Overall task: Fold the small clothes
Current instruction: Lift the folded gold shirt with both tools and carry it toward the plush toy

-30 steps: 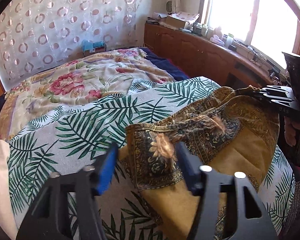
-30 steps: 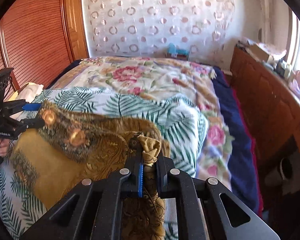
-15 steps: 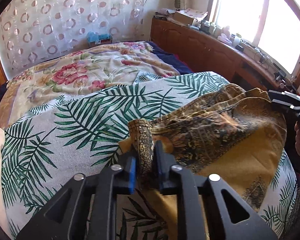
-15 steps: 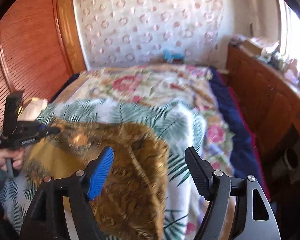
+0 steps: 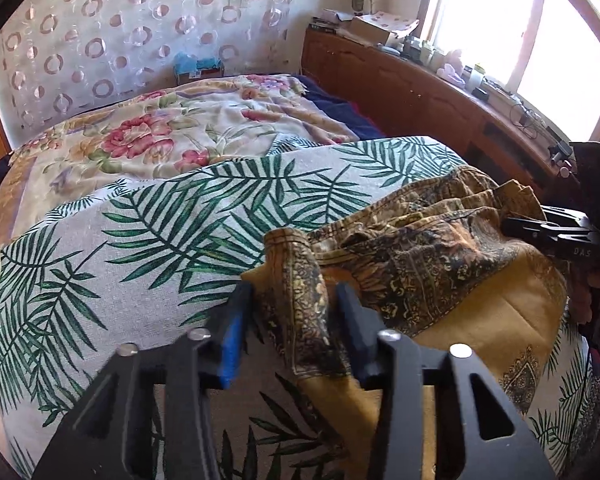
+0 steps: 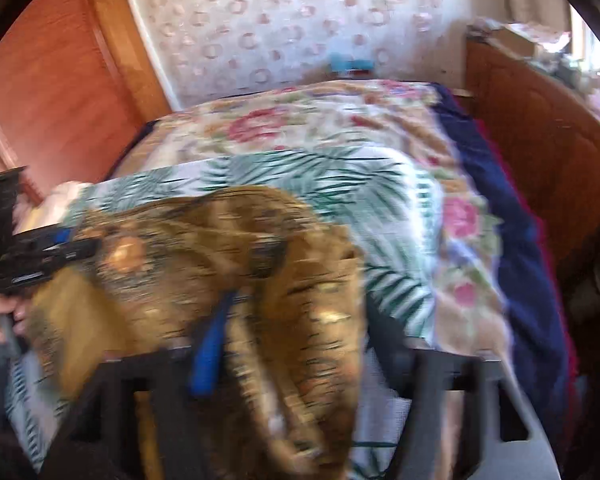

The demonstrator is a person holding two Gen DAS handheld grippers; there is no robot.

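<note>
I see a mustard-yellow garment with dark paisley borders [image 5: 440, 272] on a white sheet printed with green palm leaves [image 5: 148, 240], a cream quilt with pink roses [image 5: 172, 136], and blue gripper pads [image 5: 230, 344]

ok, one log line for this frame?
left gripper: opening, garment fold between fingers | right gripper: closing over garment edge, blurred | bed: garment unfolded
</note>
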